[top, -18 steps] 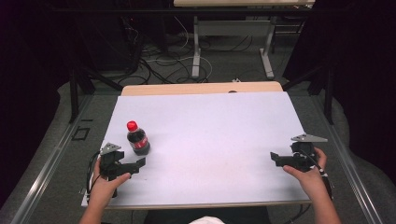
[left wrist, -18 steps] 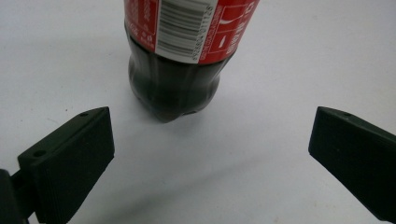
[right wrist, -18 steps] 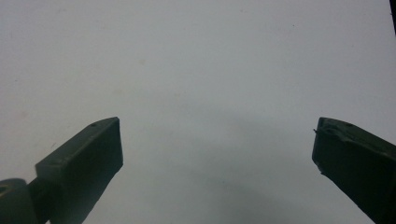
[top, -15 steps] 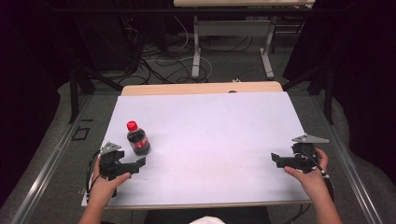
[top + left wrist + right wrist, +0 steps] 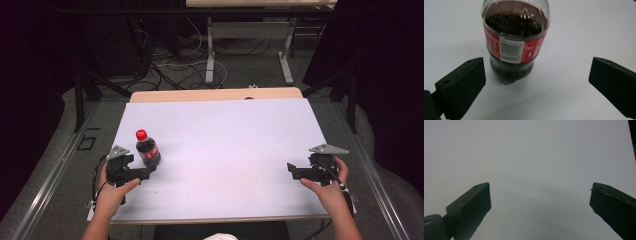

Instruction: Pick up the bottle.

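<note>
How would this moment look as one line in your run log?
left hand-held gripper: open, near cola bottle, not touching | right hand-held gripper: open over bare table | bottle: upright

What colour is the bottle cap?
Red. The bottle cap shows best in the high view, near the left gripper.

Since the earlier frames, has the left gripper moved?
Yes, slightly. In the high view the left gripper has crept forward and right toward the bottle, which stands where it did on the table; the jaws are open.
</note>
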Demonstrator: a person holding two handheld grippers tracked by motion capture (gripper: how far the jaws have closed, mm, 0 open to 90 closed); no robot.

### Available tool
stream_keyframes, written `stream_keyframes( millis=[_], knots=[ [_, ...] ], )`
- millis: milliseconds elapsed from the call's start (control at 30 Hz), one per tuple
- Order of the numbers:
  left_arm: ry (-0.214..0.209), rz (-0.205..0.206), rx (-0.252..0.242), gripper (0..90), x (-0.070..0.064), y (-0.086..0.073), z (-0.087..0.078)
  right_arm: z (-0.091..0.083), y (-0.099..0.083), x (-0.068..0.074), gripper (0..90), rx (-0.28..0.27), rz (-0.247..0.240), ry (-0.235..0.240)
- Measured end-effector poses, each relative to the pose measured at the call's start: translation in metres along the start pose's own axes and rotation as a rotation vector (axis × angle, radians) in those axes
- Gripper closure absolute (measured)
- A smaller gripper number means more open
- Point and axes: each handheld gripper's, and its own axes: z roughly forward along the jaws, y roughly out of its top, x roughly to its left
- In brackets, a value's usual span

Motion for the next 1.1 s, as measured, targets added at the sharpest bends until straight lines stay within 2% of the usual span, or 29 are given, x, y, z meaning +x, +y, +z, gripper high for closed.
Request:
stream_keyframes(
  millis=[233, 333, 367, 600, 667, 733, 933, 1100],
  knots=[
    [0.029, 0.013, -0.006, 2.9, 0.002, 0.011, 0.006, 0.0, 0.004, 0.004, 5.1, -0.038, -0.029, -0.017],
    [0.042, 0.024, 0.005, 4.0, 0.003, 0.015, 0.012, 0.001, 0.004, 0.005, 5.7, -0.053, -0.023, -0.021],
    [0.051, 0.022, -0.008, 4.3, 0.003, 0.015, 0.015, 0.001, 0.004, 0.005, 5.9, -0.054, -0.027, -0.025],
    [0.078, 0.018, 0.015, 11.4, 0.008, 0.019, 0.025, 0.007, 0.001, 0.009, 6.4, -0.036, -0.028, -0.015],
    [0.088, 0.024, 0.003, 15.5, 0.008, 0.02, 0.026, 0.009, 0.0, 0.009, 6.4, -0.03, -0.034, -0.016],
    [0.11, 0.041, 0.0, 16.5, 0.006, 0.022, 0.029, 0.011, -0.001, 0.01, 6.5, -0.024, -0.032, -0.009],
    [0.134, 0.064, -0.002, 20.3, 0.005, 0.022, 0.034, 0.012, -0.002, 0.012, 6.5, -0.017, -0.033, -0.004],
    [0.131, 0.052, 0.003, 24.9, 0.007, 0.02, 0.035, 0.013, -0.003, 0.011, 6.7, -0.023, -0.03, 0.001]
  ],
)
